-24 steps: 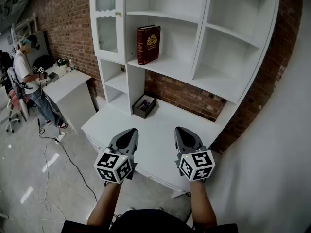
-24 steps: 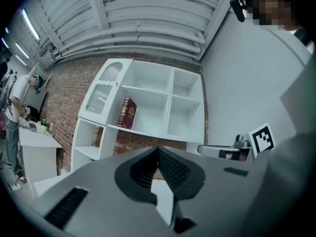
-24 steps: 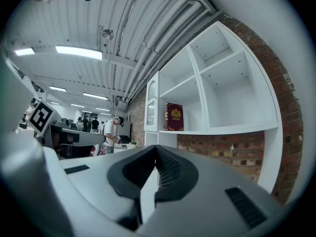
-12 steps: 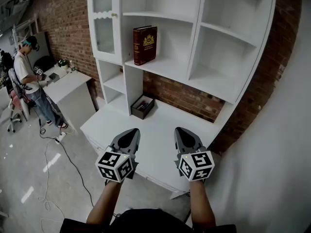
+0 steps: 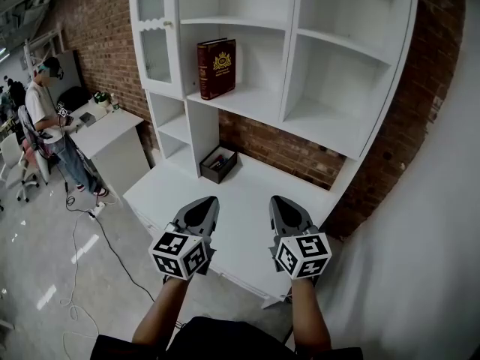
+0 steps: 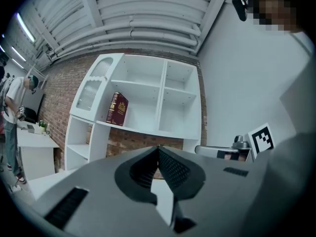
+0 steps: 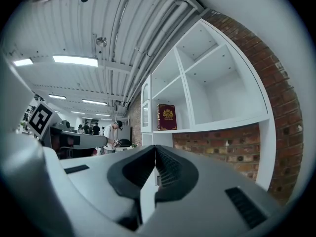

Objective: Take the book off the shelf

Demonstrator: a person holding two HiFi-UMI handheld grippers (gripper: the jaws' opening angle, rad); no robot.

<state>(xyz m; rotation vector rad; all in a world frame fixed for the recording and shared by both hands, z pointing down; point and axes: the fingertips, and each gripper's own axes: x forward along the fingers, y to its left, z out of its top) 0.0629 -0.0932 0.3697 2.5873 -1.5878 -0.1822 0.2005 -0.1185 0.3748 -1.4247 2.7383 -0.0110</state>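
A dark red book [image 5: 216, 67] with a gold crest stands upright, leaning slightly, on a middle shelf of the white shelf unit [image 5: 315, 126]. It also shows as the red book [image 6: 117, 108] in the left gripper view and the red book [image 7: 166, 116] in the right gripper view. My left gripper [image 5: 206, 203] and right gripper [image 5: 279, 202] hover side by side over the front of the white desk [image 5: 247, 193], far below the book. Both are shut with nothing between the jaws, as seen at the left gripper [image 6: 158, 147] and right gripper [image 7: 155, 147].
A small dark open box [image 5: 220, 163] sits on the desk under the shelves. A glass-door cabinet [image 5: 150, 28] forms the unit's left side. A person [image 5: 51, 118] stands at another white table [image 5: 105, 126] to the left. A cable [image 5: 97, 231] lies on the floor. A brick wall backs everything.
The view has shifted slightly, so the shelf unit and book sit a little further left and higher in the head view. Both grippers keep their place and stay shut.
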